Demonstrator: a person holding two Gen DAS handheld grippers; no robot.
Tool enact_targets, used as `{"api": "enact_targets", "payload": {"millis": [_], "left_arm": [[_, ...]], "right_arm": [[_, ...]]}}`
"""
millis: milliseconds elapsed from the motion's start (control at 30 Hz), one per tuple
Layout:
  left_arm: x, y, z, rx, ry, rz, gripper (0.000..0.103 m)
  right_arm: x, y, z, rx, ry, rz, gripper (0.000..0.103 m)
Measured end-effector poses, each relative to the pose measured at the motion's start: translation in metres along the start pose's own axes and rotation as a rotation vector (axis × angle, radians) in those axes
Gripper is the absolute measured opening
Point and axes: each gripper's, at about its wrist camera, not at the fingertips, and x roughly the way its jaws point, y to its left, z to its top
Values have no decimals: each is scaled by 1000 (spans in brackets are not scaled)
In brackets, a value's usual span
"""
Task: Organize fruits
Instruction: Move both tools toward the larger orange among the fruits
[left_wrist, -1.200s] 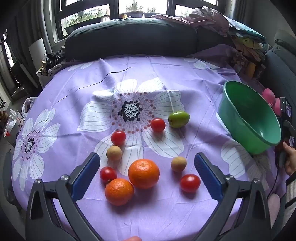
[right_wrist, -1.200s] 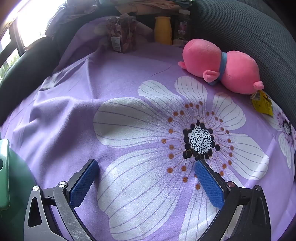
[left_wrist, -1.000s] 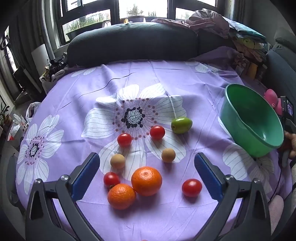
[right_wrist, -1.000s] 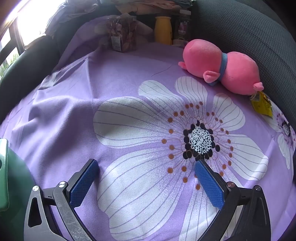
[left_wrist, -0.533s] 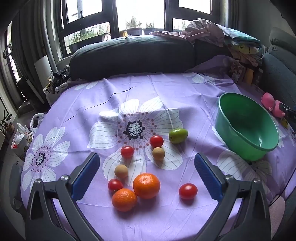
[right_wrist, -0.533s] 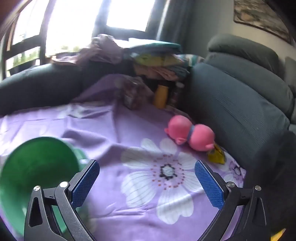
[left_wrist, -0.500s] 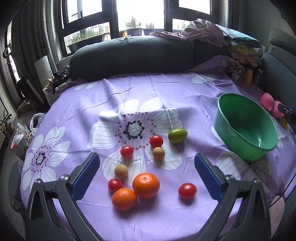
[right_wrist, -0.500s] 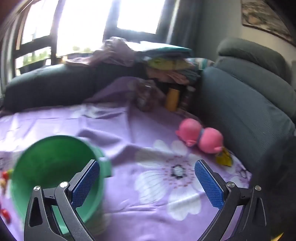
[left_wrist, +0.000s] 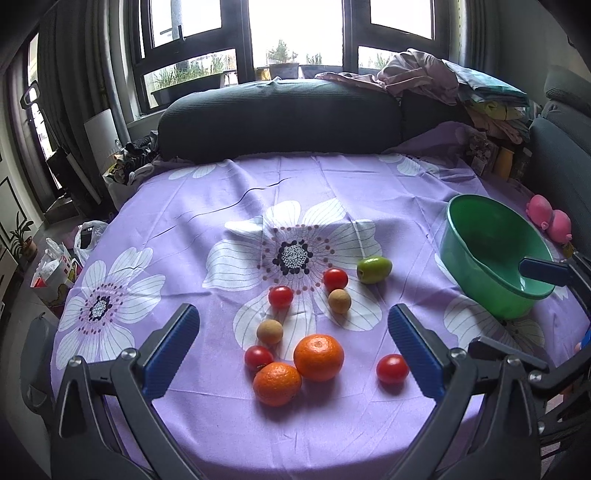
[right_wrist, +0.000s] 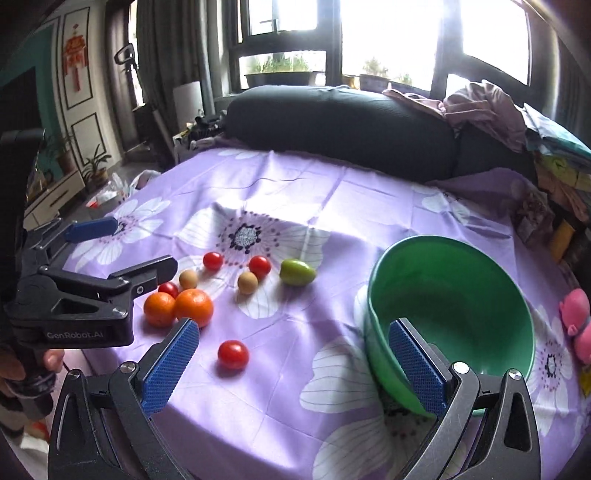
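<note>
On the purple flowered cloth covering the bench, the fruit lies loose: two oranges touching, four red tomatoes, two small tan fruits and a green fruit. The green bowl sits well apart to their right, with no fruit in it. The left tongs hang wide open above the oranges, holding nothing. The right tongs are also spread wide and hold nothing, near the bowl's rim.
</note>
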Motion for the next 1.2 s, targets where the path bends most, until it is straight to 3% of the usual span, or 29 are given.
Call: {"api": "enact_targets", "payload": {"millis": [700,1200], "left_arm": [[17,7,-4,-23,44,-24,102],[45,23,-13,-114,142,-134,102]], "right_arm": [[31,13,-4,-3,61,27,103],[51,13,-10,-4,104,45,103]]}}
